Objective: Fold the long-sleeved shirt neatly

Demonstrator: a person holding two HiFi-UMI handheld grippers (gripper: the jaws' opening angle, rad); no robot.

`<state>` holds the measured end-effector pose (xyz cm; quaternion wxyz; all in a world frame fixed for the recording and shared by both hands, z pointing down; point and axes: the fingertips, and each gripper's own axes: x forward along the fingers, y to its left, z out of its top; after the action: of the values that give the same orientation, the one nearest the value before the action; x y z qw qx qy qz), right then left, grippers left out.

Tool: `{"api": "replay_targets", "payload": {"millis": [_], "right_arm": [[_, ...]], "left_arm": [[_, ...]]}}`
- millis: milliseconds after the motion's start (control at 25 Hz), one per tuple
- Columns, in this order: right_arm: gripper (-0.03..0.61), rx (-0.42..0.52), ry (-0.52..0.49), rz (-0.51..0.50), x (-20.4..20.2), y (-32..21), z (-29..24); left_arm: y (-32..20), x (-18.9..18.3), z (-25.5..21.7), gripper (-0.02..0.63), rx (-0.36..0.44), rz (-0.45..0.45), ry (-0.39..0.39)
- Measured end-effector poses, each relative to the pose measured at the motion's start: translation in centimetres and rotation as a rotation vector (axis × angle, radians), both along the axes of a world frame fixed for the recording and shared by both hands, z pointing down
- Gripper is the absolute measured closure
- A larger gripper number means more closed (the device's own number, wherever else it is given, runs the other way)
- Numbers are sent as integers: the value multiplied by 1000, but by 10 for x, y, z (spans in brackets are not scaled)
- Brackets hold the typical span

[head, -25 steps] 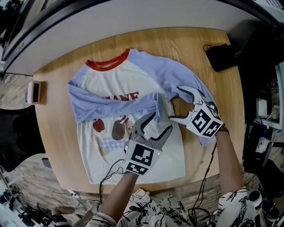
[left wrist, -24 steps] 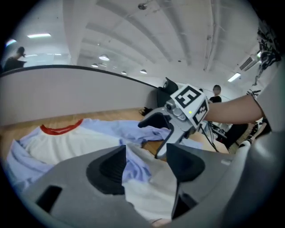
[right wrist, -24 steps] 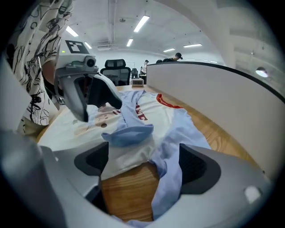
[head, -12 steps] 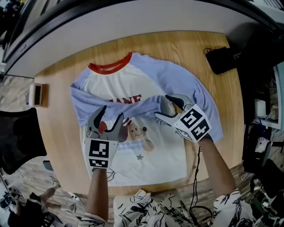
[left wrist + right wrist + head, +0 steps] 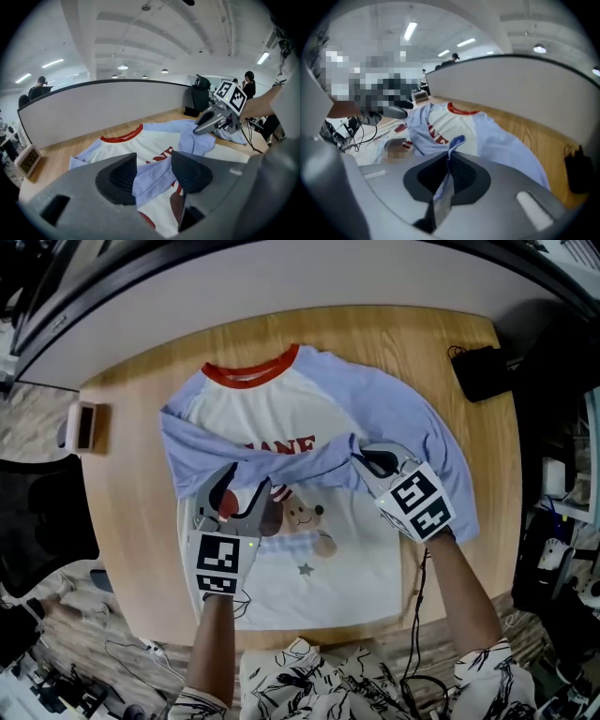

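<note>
Sleeve [image 5: 291,457] now clamped in right claw [image 5: 359,457], previously open

Shirt [image 5: 281,413] spread on wooden table [image 5: 141,521] — right gripper [image 5: 361,458] pinches its blue sleeve [image 5: 272,460].

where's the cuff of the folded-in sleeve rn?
Head view, just right of centre: the cuff is pinched in the shut right gripper over the shirt's chest, at the right end of the red lettering.
</note>
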<state>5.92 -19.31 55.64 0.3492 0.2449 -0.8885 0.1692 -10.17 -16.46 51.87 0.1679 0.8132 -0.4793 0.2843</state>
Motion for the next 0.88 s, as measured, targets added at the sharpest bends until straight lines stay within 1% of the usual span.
{"api": "replay_targets", "payload": {"millis": [40, 80, 160, 200, 240, 280, 320, 360, 440, 520, 600, 640, 680, 720, 800, 880], "right_arm": [[557, 110, -43, -59, -3, -4, -21], [557, 255, -76, -150, -4, -3, -44], [557, 583, -106, -395, -6, 17, -84], [557, 729, -86, -526, -6, 32, -94], [557, 835, -33, -659, -4, 49, -93], [557, 897, 36, -787, 0, 65, -84], [557, 925, 99, -901, 5, 81, -70], [557, 931, 142, -996, 10, 95, -55], [558, 923, 185, -1151, 19, 121, -26], [558, 937, 219, -1278, 27, 143, -2], [555, 940, 261, -1361, 34, 154, 18], [526, 915, 283, -1373, 38, 155, 28], [421, 876, 296, -1357, 42, 154, 35], [418, 830, 297, -1316, 44, 150, 38], [346, 747, 269, -1201, 46, 140, 30], [303, 675, 220, -1093, 49, 129, 16]], "left_arm": [[1, -4, 0, 374, -5, -5, 10], [3, -8, -2, 374, -8, -12, 19], [8, -17, -5, 371, -13, -27, 32], [9, -22, -6, 371, -16, -32, 35], [10, -26, -6, 371, -19, -35, 35], [11, -29, -4, 371, -23, -36, 34], [12, -31, -2, 370, -28, -36, 37], [13, -33, 0, 370, -34, -37, 45], [15, -35, 4, 370, -51, -40, 66], [16, -33, 8, 370, -63, -38, 75], [16, -27, 12, 370, -74, -27, 81], [17, -24, 14, 370, -81, -20, 83], [18, -21, 17, 370, -88, -14, 81], [19, -18, 20, 368, -94, -8, 78], [21, -12, 24, 368, -104, 7, 77], [22, -7, 25, 369, -111, 16, 83]]}}
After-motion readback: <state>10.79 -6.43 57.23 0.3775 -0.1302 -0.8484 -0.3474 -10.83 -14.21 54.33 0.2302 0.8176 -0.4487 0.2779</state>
